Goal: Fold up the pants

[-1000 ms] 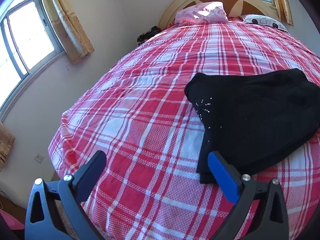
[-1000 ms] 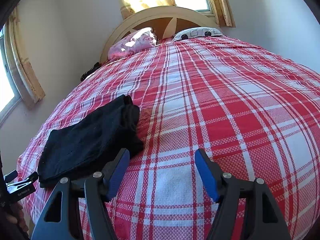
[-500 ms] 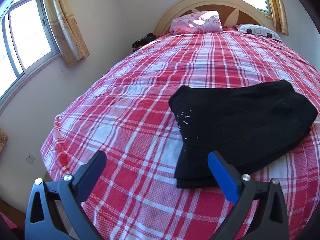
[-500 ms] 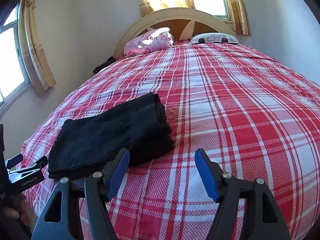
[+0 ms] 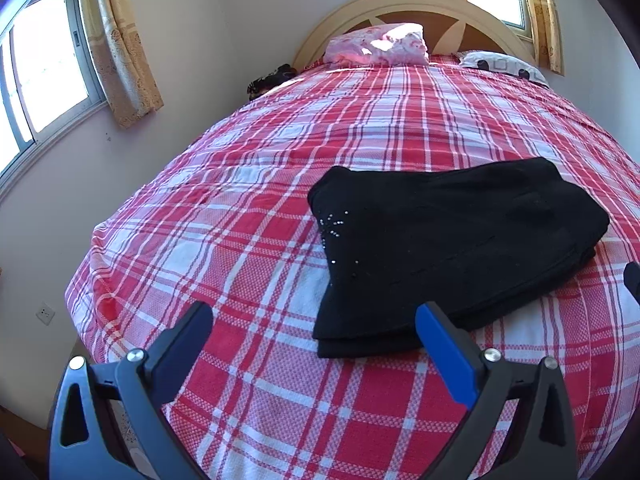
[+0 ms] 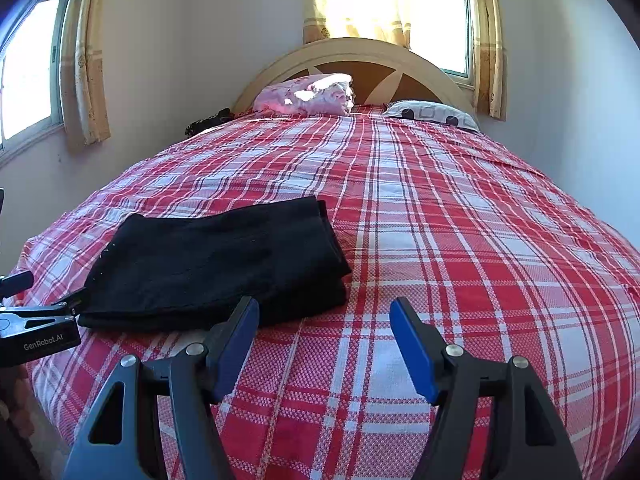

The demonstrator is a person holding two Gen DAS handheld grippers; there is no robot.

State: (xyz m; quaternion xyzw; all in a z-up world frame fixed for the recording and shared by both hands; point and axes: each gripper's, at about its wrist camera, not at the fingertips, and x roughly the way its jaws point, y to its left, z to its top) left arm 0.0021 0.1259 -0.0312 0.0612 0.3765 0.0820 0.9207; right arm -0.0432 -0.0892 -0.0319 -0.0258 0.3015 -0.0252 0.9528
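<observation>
Here the folded black pants (image 5: 452,248) lie flat on the red plaid bedspread (image 5: 248,248), toward its foot end, far from the headboard (image 6: 352,60). Left gripper (image 5: 316,328) and right gripper (image 6: 324,320) hover apart, empty.

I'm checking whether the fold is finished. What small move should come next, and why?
Probably just back both away. The black pants already lie in a compact layered stack on the plaid bedspread, and the left hand-held gripper and right hand-held gripper stand open, holding nothing.
</observation>
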